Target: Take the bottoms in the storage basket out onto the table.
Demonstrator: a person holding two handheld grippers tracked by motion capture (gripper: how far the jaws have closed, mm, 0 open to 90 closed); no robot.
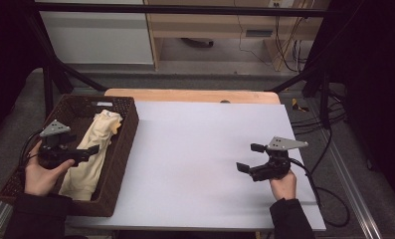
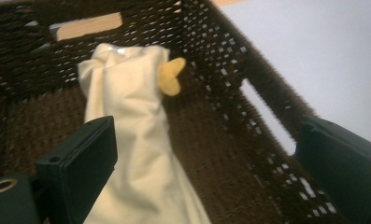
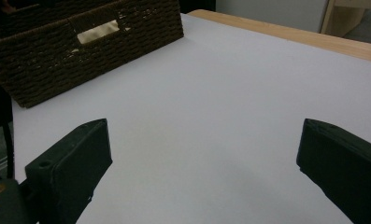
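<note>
**Both grippers open, cloth lying in the basket**

The fingers [image 2: 78, 161] of the left gripper [image 1: 78, 152] stand wide apart above the dark brown woven wicker basket [image 1: 128, 132], gripping nothing. Below and between them lies the pale cream, crumpled fabric cloth [image 1: 91, 149], stretched lengthwise along the basket's floor. In the left gripper view one jaw hangs over the cloth [image 2: 136, 140] and the other sits out over the basket's right wall [image 2: 267, 107]; whether the near jaw touches the fabric cannot be told. A small yellow patch [image 2: 171, 77] shows at the cloth's far end.

The right gripper [image 1: 250, 158] is held over the white sheet-covered table [image 1: 195, 149], well apart from the basket, its jaws likewise spread and empty. Its own view looks across the bare white surface [image 3: 211, 93] toward the basket's side wall [image 3: 57, 60].
</note>
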